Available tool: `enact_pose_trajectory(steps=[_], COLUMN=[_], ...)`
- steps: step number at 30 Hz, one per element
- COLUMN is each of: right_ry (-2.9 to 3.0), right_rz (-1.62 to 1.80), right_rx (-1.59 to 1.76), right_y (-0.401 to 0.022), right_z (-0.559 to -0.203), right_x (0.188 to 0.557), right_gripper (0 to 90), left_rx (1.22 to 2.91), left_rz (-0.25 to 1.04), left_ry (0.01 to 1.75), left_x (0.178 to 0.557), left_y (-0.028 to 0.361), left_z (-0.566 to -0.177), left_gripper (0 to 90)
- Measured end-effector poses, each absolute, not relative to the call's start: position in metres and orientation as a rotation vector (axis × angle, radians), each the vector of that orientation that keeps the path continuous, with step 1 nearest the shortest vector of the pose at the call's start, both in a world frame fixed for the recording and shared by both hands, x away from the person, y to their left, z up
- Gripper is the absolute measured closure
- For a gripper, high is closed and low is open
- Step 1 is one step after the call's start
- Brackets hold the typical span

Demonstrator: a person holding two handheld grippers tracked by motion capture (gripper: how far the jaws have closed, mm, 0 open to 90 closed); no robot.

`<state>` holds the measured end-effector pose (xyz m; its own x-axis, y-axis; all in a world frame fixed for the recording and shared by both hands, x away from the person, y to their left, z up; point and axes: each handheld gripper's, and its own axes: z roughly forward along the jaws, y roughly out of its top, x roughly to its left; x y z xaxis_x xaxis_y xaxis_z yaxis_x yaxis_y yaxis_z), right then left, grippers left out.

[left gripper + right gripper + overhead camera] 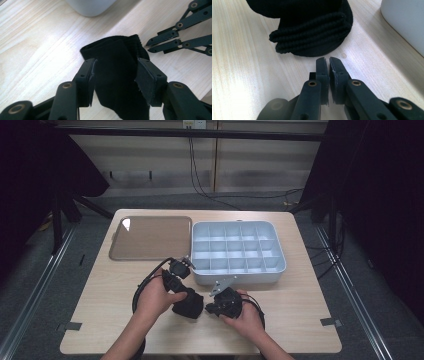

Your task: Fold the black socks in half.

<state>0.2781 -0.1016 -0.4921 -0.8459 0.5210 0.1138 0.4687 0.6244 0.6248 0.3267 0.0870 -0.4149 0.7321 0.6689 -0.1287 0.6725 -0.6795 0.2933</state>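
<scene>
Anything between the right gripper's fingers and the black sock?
Nothing: in the right gripper view, only bare tabletop separates the shut right gripper from the folded black sock.

Item count, table [300, 320]:

- Black fabric item [188, 304]: one, folded into layers, near the front edge at the middle of the table.
- Grey compartment box [239, 277]: one, toward the back right of the table. It has sixteen compartments, four rows of four.
- Brown flat tray [150, 237]: one, toward the back left corner, just beside the box.
- Handheld grippers: two, the left gripper [113, 72] and the right gripper [328, 65], each with two black jaws.
- Hands: two, one on each gripper.
</scene>
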Motion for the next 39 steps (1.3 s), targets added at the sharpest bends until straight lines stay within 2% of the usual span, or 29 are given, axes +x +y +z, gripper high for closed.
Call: enact_pose_trajectory(steps=[6, 17, 21, 29, 39], right_ry=[2.758, 2.760, 2.747, 2.688, 2.672], right_rz=[1.027, 1.024, 1.036, 1.039, 1.011], right_rx=[0.835, 0.846, 0.866, 0.945, 0.996], right_y=[-0.102, -0.103, -0.105, -0.113, -0.130], right_z=[-0.492, -0.492, -0.490, -0.483, -0.482], right_x=[0.279, 0.279, 0.279, 0.281, 0.284], right_gripper=[85.8, 84.4, 80.8, 66.5, 64.4], left_rx=[2.592, 2.595, 2.615, 2.604, 2.582], left_rz=[0.049, 0.015, 0.004, -0.021, -0.059], left_ry=[1.111, 1.185, 1.167, 1.147, 1.133], left_x=[0.331, 0.334, 0.332, 0.327, 0.323], left_y=[0.099, 0.112, 0.108, 0.092, 0.073], left_z=[-0.415, -0.434, -0.441, -0.446, -0.450], left_gripper=[44.6, 39.3, 37.2, 35.6, 33.8])
